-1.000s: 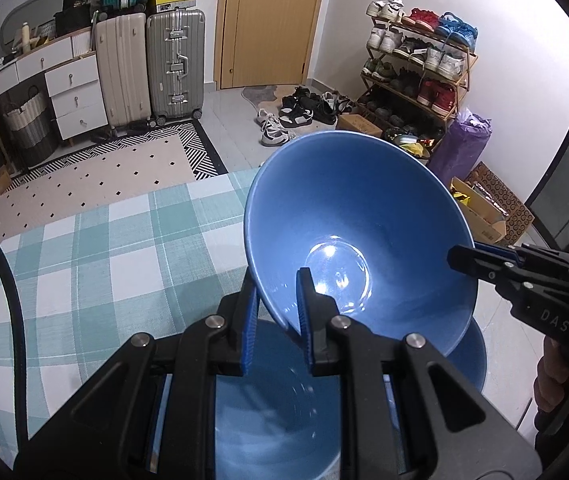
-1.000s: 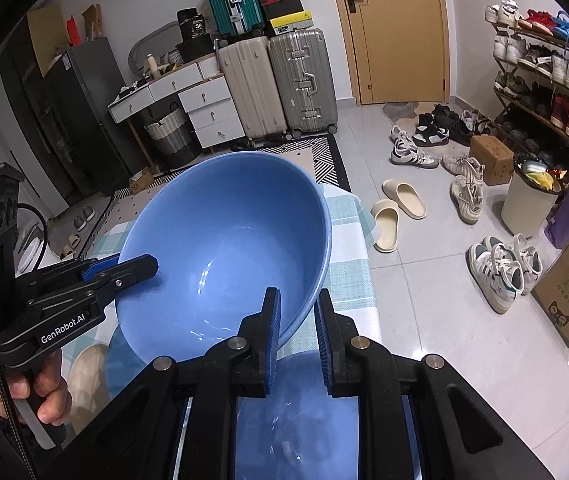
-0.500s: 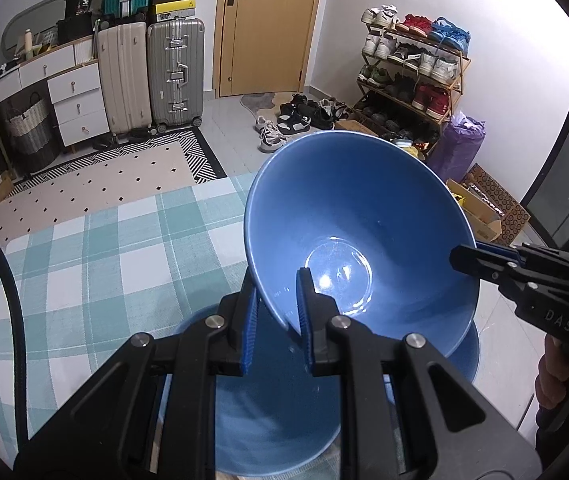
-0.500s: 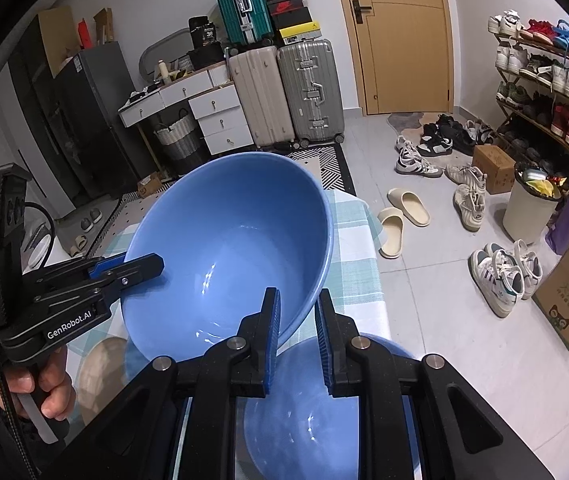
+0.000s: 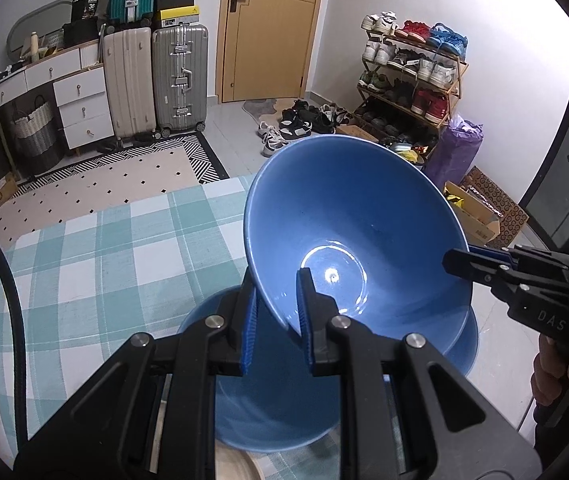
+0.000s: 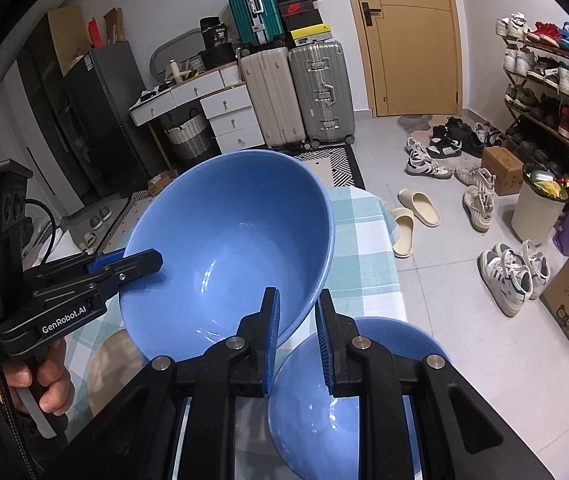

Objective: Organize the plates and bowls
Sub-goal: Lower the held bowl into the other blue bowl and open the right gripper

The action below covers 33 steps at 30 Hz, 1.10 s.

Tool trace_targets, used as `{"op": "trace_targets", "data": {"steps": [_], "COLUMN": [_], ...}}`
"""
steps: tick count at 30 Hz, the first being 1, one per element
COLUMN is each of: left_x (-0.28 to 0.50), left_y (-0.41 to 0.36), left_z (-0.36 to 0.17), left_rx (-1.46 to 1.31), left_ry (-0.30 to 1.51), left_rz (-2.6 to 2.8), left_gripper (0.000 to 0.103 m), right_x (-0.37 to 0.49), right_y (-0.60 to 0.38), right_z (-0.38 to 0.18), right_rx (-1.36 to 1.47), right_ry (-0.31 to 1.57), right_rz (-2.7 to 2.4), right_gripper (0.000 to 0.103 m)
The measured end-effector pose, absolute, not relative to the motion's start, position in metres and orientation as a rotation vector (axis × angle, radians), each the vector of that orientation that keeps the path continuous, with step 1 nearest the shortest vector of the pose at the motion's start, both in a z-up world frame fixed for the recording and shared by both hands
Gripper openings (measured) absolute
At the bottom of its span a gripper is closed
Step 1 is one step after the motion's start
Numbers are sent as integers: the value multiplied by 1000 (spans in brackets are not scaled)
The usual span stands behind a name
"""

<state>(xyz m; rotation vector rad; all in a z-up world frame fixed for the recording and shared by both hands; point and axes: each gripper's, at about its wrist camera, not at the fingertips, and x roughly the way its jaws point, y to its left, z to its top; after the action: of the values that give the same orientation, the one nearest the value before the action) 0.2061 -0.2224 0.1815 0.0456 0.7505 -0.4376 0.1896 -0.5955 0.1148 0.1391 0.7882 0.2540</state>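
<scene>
A large blue bowl (image 5: 356,232) (image 6: 228,232) hangs tilted in the air, pinched at opposite sides of its rim. My left gripper (image 5: 278,292) is shut on the near rim in the left wrist view, and shows at the bowl's left side (image 6: 152,258) in the right wrist view. My right gripper (image 6: 297,308) is shut on the other side of the rim and appears at the right (image 5: 460,258) in the left wrist view. Below the held bowl a second blue bowl (image 5: 268,412) (image 6: 344,412) rests on the green checked tablecloth (image 5: 104,248).
A beige plate (image 6: 112,364) lies on the table under the held bowl's left side. The table's far edge (image 6: 380,216) drops to a tiled floor with slippers (image 6: 416,208) and shoes. Suitcases (image 5: 156,80), a white drawer unit (image 5: 84,104) and a shoe rack (image 5: 412,80) stand beyond.
Both grippers have carried the held bowl up and sideways off the lower bowl. More of the lower bowl shows now, shifted toward the right in the right wrist view.
</scene>
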Motion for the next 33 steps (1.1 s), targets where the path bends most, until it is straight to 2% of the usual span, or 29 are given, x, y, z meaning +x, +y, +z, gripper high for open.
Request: {"op": "trace_targets", "data": {"steps": [14,33], "left_x": [191,190], "left_y": [-192,-153], "left_z": [170,123], "left_rx": [40,14], "left_ry": [752,797], "left_rz": [-417,-377], "left_gripper": [16,16], "right_x": [181,186], "right_y": [-576,-545], "right_z": [106,80], "right_rx": [124,105], "right_ry": [796,847], "right_rz": [294,338], "right_gripper": [19,19]}}
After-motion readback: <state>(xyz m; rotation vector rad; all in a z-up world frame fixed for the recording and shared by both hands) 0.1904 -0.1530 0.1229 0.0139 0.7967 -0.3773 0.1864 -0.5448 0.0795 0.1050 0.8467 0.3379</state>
